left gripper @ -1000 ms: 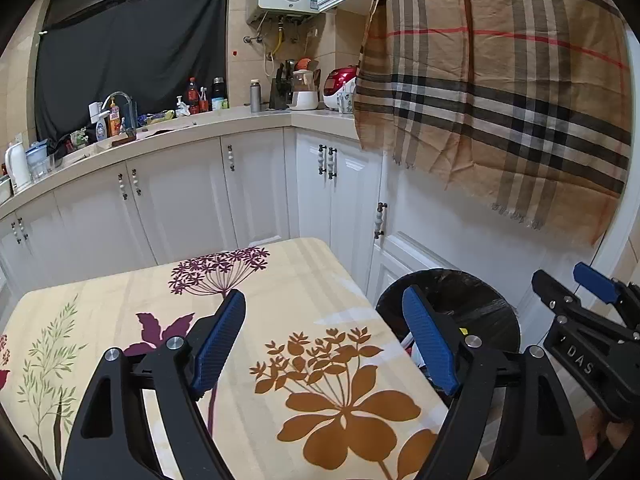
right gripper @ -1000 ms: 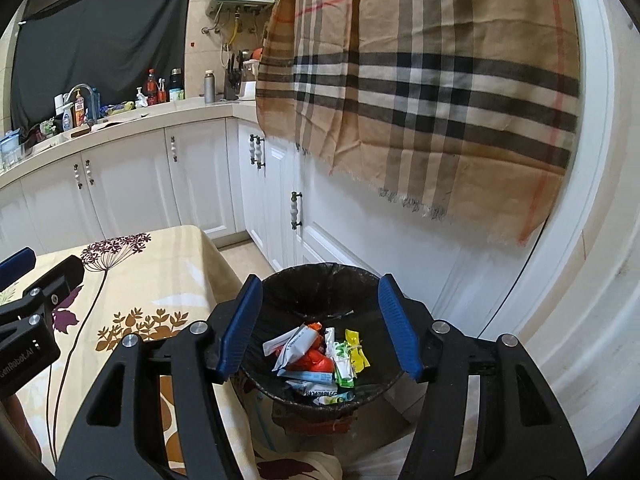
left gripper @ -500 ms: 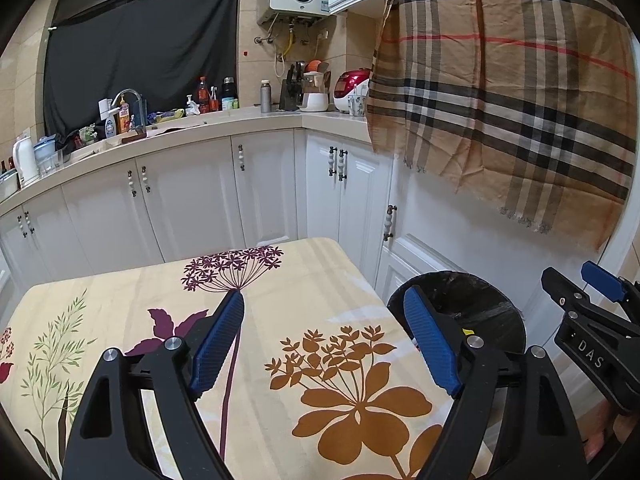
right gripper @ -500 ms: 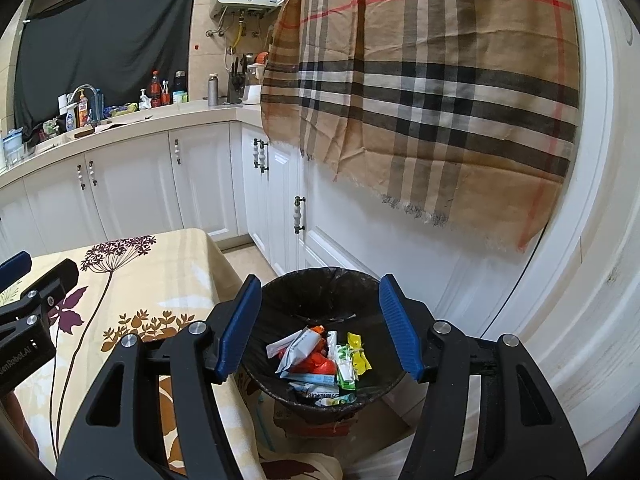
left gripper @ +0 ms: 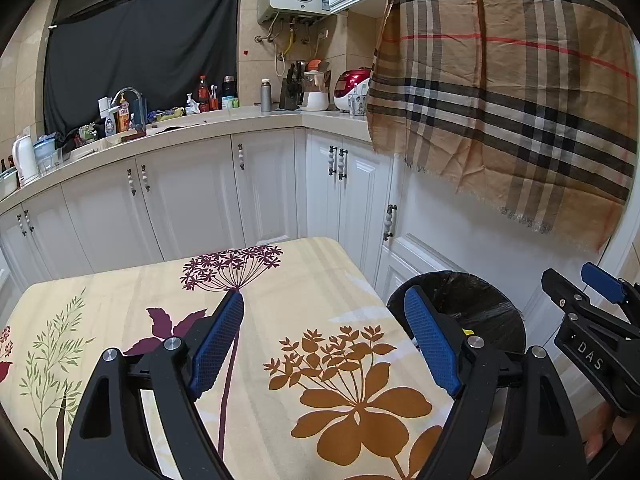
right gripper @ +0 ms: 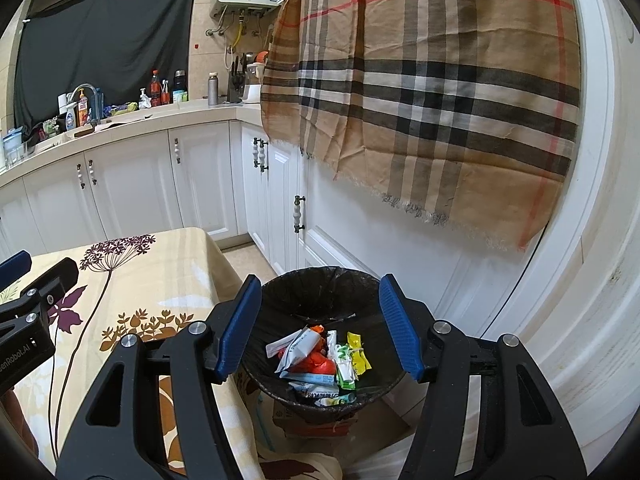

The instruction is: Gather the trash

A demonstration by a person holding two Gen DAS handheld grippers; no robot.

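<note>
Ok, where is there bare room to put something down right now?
The floral tablecloth-covered table is bare from its far edge near the white cabinets to the open left gripper. The beige countertop is crowded with bottles and appliances. The black-lined round bin, under the open right gripper, holds wrappers but has room.

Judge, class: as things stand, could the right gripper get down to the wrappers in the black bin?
Probably yes. The right gripper hangs open and empty right above the bin, whose mouth has no lid, and the wrappers lie exposed with nothing between.
</note>
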